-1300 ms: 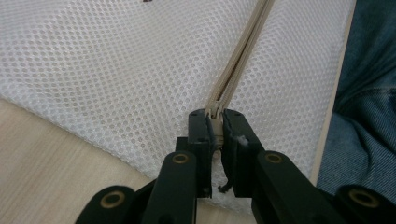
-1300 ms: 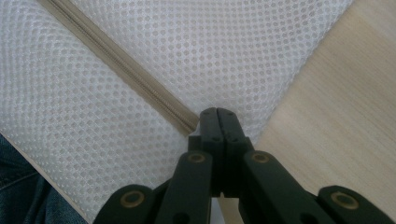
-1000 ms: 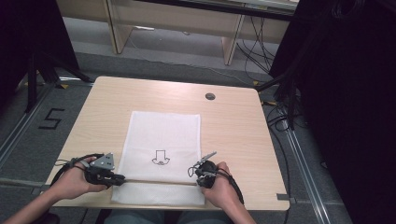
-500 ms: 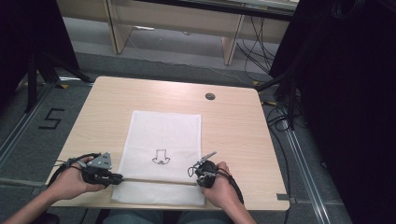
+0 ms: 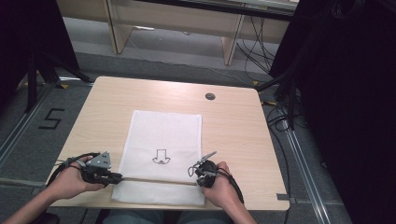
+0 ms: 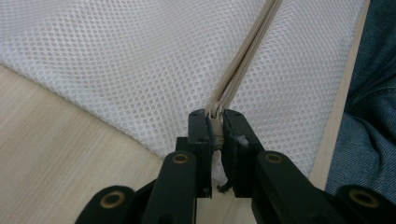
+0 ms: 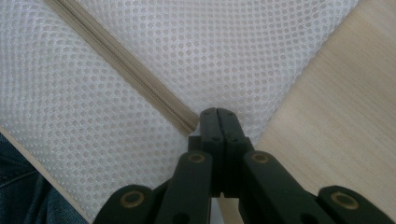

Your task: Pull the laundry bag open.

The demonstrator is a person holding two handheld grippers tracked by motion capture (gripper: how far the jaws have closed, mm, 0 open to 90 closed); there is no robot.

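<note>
Mesh bag flat on table, near edge; zipper across.
Light, limp, likely to bunch. Left gripper clamped on zipper pull; right gripper pinched shut on zipper's far end, best anchor points.

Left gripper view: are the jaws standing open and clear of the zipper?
No: the left gripper has its jaws closed on the pale zipper pull at the end of the zipper on the white mesh bag.

The zip end is hidden behind the right gripper; the bag runs past every edge.
</note>
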